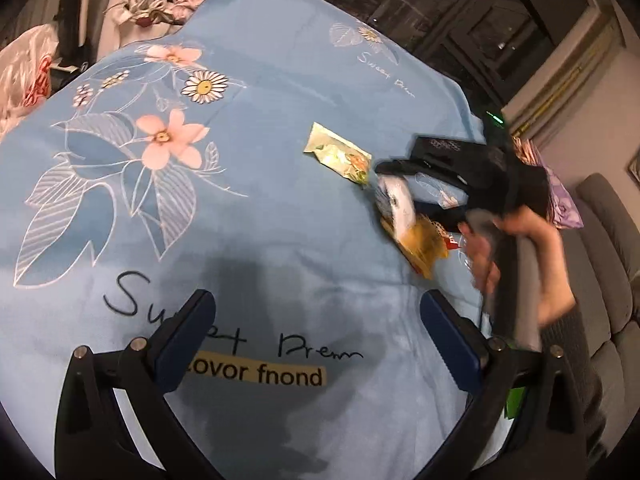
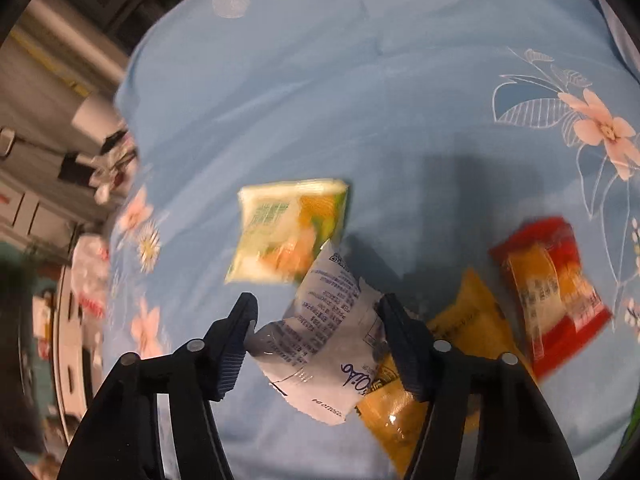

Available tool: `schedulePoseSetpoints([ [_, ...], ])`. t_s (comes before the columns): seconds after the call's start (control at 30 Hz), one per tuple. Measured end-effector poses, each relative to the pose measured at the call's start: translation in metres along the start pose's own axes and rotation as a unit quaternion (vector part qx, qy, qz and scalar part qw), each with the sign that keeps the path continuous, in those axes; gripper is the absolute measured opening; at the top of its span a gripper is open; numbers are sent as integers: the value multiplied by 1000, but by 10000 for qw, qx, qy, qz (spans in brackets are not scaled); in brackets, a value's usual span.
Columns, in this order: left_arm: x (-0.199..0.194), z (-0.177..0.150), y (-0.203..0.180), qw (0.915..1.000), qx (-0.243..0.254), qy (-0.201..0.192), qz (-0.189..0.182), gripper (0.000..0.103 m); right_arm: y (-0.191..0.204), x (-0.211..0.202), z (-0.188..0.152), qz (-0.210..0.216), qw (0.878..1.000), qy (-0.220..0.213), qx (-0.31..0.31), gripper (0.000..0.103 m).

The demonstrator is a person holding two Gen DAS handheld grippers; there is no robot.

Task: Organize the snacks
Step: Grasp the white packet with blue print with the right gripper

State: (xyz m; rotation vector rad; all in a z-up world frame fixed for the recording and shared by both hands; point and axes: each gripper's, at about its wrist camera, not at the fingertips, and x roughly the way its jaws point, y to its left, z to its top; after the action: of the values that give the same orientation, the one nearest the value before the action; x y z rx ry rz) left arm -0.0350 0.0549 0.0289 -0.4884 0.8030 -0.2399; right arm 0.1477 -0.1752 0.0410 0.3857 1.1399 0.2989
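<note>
Snack packets lie on a light blue floral cloth (image 1: 280, 208). In the right wrist view a white packet with blue print (image 2: 324, 340) sits between the fingers of my right gripper (image 2: 316, 312), which stand apart around it; it is blurred. Beyond it lies a green and yellow packet (image 2: 288, 232). A yellow packet (image 2: 452, 344) lies under the white one, and a red and yellow packet (image 2: 552, 292) lies to the right. My left gripper (image 1: 316, 308) is open and empty over bare cloth. It sees the right gripper (image 1: 388, 176), the white packet (image 1: 396, 204) and green packet (image 1: 336, 156).
A grey sofa (image 1: 608, 280) stands at the right of the cloth. Purple fabric (image 1: 560, 196) lies beside it. Bags and clutter (image 1: 148, 8) sit beyond the far edge. Furniture and white objects (image 2: 92, 120) show off the cloth's left edge in the right wrist view.
</note>
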Motion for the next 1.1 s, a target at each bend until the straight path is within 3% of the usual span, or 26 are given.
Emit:
schedulePoseSetpoints([
  [0.17, -17, -8, -11, 9976, 453, -347, 390, 103, 0, -38, -58, 637, 9975, -16, -313, 64],
  [0.37, -15, -20, -11, 9989, 379, -62, 265, 103, -3, -72, -129, 705, 9945, -76, -773, 64],
  [0.5, -16, -27, -15, 9982, 482, -90, 354, 103, -4, -80, -166, 488, 9936, -114, -1016, 65],
  [0.63, -18, -34, -15, 9974, 530, -115, 465, 103, -7, -82, -177, 446, 9939, -141, -994, 78],
  [0.77, -16, -37, -14, 9958, 557, -197, 693, 103, -26, -81, -178, 1048, 9931, -266, -453, 96],
  [0.97, -4, -40, -16, 9957, 654, 49, 650, 103, -52, -77, -176, 1690, 9852, -274, 13, 96],
  [1.03, 5, -42, -13, 9974, 490, 348, 404, 103, -59, -64, -175, 2237, 9742, -10, 291, 97],
  [1.1, 16, -43, -10, 9973, 299, 625, 246, 103, -60, -55, -174, 2350, 9711, 79, 416, 96],
])
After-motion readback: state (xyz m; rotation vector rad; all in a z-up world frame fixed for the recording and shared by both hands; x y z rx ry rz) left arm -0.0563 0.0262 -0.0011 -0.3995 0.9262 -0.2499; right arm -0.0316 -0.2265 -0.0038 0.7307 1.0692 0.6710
